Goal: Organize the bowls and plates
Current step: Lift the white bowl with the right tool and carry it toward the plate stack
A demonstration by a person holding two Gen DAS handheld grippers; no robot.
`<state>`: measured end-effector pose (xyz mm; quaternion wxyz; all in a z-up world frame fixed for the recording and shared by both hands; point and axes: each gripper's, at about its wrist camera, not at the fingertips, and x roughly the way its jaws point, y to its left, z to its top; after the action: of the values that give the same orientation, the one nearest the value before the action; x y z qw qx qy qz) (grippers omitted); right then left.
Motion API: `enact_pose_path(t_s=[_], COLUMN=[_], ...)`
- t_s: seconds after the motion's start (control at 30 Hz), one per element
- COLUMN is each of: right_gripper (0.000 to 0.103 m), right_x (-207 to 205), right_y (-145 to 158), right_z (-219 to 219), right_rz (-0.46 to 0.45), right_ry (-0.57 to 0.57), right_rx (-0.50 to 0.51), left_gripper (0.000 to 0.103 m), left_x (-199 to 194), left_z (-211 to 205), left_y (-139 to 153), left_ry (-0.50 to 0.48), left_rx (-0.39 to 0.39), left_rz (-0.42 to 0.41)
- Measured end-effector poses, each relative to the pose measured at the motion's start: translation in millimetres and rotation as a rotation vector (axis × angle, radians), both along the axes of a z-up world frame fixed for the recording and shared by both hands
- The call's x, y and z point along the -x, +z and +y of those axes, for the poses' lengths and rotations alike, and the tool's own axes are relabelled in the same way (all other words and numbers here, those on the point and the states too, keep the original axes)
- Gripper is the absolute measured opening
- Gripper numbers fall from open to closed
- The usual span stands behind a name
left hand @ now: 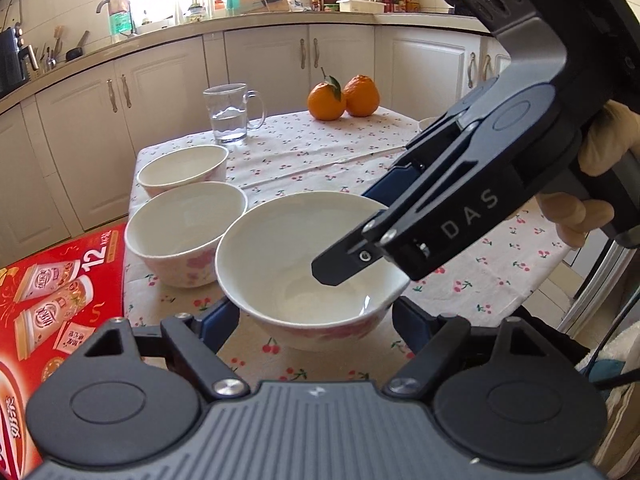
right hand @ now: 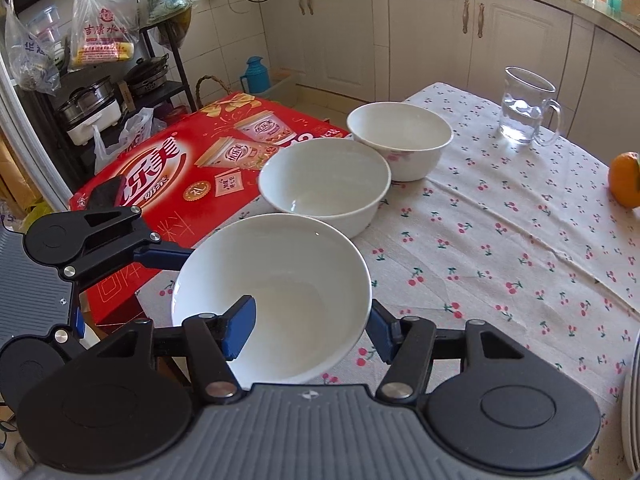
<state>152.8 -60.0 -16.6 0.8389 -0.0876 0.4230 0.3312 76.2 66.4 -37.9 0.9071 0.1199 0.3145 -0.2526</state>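
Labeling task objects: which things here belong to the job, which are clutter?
Job: near bowl, gripped at the rim by right gripper; middle bowl; far bowl.
Clutter: glass jug, oranges, red box.

Both views are bright and evenly lit by daylight. In the left wrist view the window above the beige stone countertop (left hand: pixel 168 30) is overexposed to plain white, with no detail in the pane. Small glare spots sit on the glazed inside of the nearest white ceramic bowl (left hand: pixel 304 264) and on the clear glass mug (right hand: pixel 526 110). Shadows on the cherry-print cotton tablecloth (right hand: pixel 500 248) are soft and faint. Fisheye distortion bows the cream cabinet doors (left hand: pixel 264 60) and the counter line. Corners darken. Focus holds throughout; no motion blur is evident.
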Motion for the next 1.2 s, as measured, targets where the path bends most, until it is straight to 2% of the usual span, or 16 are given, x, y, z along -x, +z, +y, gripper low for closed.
enact_pose_path(t_s=[0.57, 0.93, 1.2], right_gripper=[0.065, 0.065, 0.065], right_x=[-1.9, -11.1, -13.9], right_y=[-3.2, -15.4, -20.0], right_z=[-78.6, -96.6, -100.6], right_rz=[-0.019, -0.002, -0.002], right_ry=[-0.197, -0.241, -0.256], right_rx=[0.014, 0.007, 0.005], left_gripper=[0.083, 0.083, 0.083], left_x=[-32.7, -42.7, -43.5], left_z=[-66.0, -78.2, -80.0], left_y=[-10.5, -18.0, -18.5], left_ry=[-0.174, -0.185, -0.185], left_rx=[0.006, 0.007, 0.011], left_rz=[0.004, 0.039, 0.035])
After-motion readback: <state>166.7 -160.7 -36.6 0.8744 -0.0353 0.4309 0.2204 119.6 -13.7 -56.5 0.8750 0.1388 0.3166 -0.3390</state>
